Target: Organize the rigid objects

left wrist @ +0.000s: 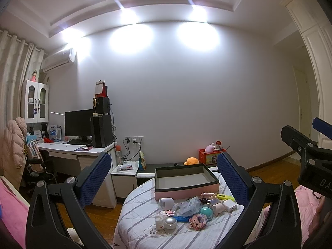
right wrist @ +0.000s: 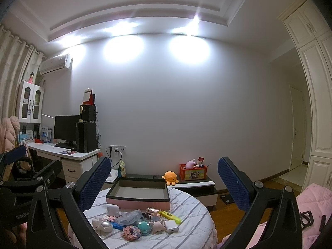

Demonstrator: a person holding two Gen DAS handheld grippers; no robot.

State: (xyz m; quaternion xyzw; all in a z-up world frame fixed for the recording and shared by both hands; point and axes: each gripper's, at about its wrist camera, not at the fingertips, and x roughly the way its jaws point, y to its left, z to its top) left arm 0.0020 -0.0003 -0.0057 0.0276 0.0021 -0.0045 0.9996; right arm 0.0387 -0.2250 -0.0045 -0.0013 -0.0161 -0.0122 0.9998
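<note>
Both grippers hang spread wide with nothing between their blue pads: the left gripper point(left wrist: 164, 178) and the right gripper point(right wrist: 165, 181) are raised above a round worktop point(left wrist: 137, 224) under a striped white cloth. Ahead of and below the fingers lies a heap of small rigid things: a silver-domed white toy point(left wrist: 169, 223), a pink block figure point(left wrist: 197, 221), a teal ball point(right wrist: 144, 226), a white charger cube point(right wrist: 172, 227) and a yellow highlighter point(right wrist: 169, 215). Just beyond the heap, farther from both grippers, sits an open pink box point(left wrist: 186, 181) with a dark rim, nothing visible inside. Well past it, an orange plush point(right wrist: 170, 177) rests on a low cabinet by the wall.
</note>
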